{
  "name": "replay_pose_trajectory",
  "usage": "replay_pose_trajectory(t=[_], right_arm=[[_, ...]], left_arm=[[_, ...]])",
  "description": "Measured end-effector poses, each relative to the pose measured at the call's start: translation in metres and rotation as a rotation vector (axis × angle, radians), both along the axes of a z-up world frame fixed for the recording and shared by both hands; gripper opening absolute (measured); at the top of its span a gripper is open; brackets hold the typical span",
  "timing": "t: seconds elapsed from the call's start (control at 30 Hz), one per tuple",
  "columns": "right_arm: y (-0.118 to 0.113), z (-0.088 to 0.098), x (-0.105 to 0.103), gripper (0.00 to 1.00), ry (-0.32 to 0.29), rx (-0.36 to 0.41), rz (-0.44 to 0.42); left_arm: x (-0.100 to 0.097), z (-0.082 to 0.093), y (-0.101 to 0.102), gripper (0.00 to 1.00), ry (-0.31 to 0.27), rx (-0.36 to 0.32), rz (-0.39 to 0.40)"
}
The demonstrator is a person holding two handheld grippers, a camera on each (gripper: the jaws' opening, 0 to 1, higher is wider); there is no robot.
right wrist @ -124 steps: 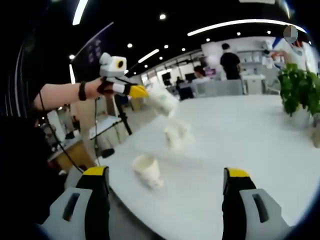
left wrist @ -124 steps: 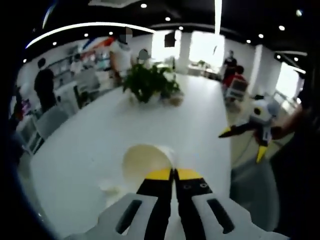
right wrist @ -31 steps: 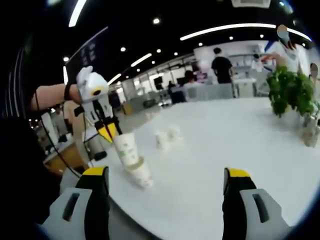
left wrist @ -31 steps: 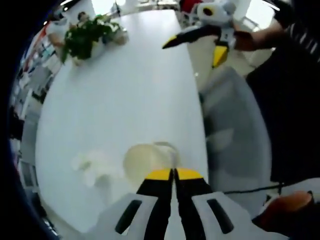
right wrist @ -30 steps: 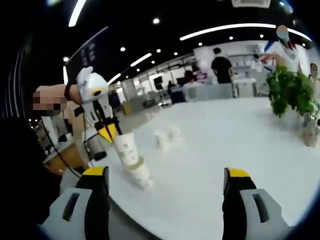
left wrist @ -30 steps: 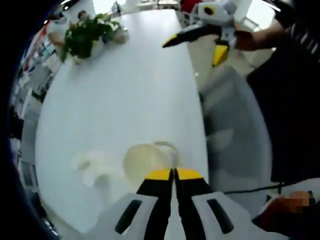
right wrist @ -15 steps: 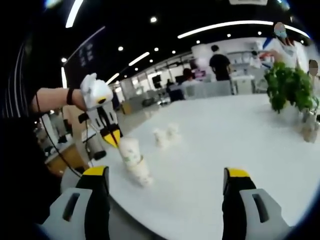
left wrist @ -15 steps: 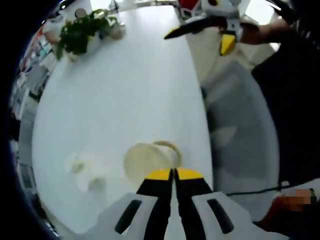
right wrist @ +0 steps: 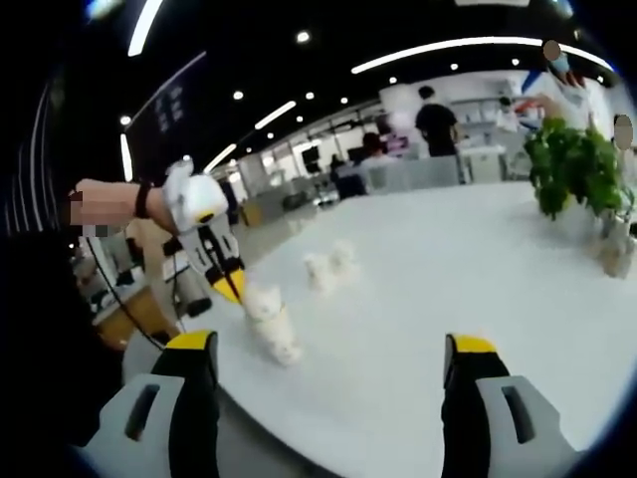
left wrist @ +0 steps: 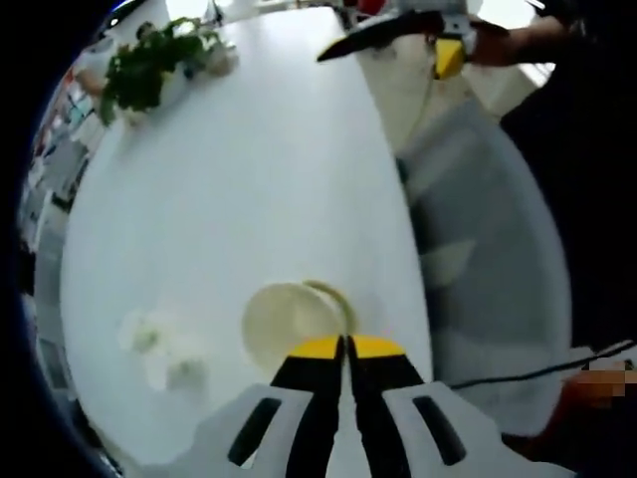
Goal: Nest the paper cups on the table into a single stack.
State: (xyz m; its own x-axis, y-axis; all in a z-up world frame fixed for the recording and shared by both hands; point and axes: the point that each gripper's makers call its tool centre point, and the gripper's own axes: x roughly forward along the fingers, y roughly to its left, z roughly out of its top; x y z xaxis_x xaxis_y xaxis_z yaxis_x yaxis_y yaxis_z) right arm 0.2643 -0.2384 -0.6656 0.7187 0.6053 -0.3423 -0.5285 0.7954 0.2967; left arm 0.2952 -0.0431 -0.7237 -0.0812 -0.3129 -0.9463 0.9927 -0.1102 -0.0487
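Cup (left wrist: 291, 324) mouth; nested stack (right wrist: 271, 326) profile

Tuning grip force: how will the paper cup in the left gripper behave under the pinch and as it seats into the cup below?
The paper cup is pinched at its rim by the left gripper, so the thin wall probably dents easily. It looks empty in the left gripper view, so likely very light. The lower cup stands near the table edge, unheld, and may tip or slide if pushed off-centre.
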Motion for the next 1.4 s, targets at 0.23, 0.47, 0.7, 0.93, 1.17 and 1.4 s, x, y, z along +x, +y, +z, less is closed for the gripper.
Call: replay_pose_trajectory(t=[0.23,0.47,0.7,0.93,1.17,1.4], right_arm=[[-0.002,0.000,-0.001,0.91,-0.001,0.001,-0.003],[-0.003,-0.002,-0.003,0.91,0.006,0.001,-0.006],[-0.006,-0.002,-0.003,0.91,0.008,0.002,-0.013],[-0.006,-0.001,-0.005,0.91,0.010,-0.002,-0.019],[-0.004,0.001,-0.002,0.91,0.007,-0.001,-0.018],[0.001,0.004,0.001,0.91,-0.001,-0.003,-0.007]], left_arm=[[-0.002,-0.011,0.001,0.01,-0.003,-0.004,-0.006],[-0.010,-0.023,0.000,0.02,0.024,-0.006,0.021],[-0.010,-0.032,0.003,0.02,0.037,0.002,0.041],[-0.008,-0.032,0.006,0.03,0.040,-0.004,0.046],[-0.009,-0.024,0.004,0.02,0.044,-0.041,0.038],[-0.010,-0.012,0.003,0.09,0.076,-0.117,0.073]])
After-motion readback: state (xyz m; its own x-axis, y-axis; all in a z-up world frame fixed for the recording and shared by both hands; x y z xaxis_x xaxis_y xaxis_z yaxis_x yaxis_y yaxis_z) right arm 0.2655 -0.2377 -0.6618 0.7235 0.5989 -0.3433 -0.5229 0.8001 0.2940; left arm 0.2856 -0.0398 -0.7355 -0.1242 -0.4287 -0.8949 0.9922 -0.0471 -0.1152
